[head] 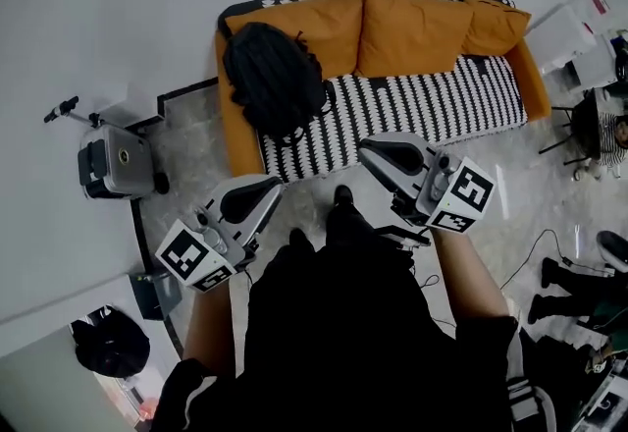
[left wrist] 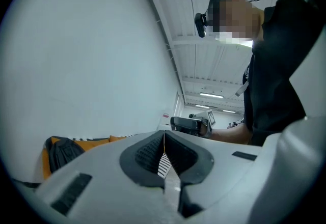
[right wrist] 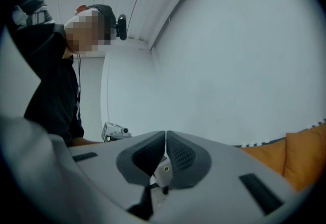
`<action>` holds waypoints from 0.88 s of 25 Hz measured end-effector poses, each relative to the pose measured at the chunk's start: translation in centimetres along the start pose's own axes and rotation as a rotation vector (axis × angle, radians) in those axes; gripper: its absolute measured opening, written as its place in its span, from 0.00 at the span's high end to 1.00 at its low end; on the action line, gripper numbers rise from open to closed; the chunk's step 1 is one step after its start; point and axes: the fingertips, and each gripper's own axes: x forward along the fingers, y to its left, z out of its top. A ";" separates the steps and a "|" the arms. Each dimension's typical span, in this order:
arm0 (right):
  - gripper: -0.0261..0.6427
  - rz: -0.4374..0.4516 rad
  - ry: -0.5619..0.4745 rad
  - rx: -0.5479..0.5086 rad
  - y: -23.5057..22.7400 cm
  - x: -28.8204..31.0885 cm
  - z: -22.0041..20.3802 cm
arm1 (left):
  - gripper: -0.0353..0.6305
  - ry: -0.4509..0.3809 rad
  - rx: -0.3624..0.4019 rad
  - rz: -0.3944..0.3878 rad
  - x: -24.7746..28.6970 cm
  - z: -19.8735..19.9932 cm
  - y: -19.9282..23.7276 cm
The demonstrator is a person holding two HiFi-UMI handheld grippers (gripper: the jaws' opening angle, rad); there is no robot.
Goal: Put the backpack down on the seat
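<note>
- While the left tongs (head: 273, 189) and the right tongs (head: 367, 149) hang level in front of the person, the backpack (head: 273, 79) sits at the left end of the sofa seat (head: 432, 104), against the armrest (head: 235, 140) and an orange back cushion (head: 312, 27).
- On the left tongs, the jaws are pressed together with nothing between them.
- On the right tongs, the jaws are likewise together and empty.
- From both, the backpack lies ahead and to the left. Its long axis runs from the seat's front toward the backrest. The left tongs are the nearer pair, though well apart from it.
- By my judgement the backpack is already set down, with no grip left to release.
</note>
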 end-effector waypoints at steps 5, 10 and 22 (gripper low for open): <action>0.92 -0.017 0.041 0.016 4.1 -0.2 -1.6 | 0.91 -0.047 -0.041 -0.035 -2.9 -1.2 -2.1; 0.92 -0.001 0.082 0.022 7.3 -0.7 -3.2 | 0.91 -0.035 -0.070 -0.056 -3.4 -3.5 -4.8; 0.92 0.115 0.036 -0.069 12.0 -7.6 -0.7 | 0.91 -0.016 -0.038 -0.023 -0.2 -3.2 -14.0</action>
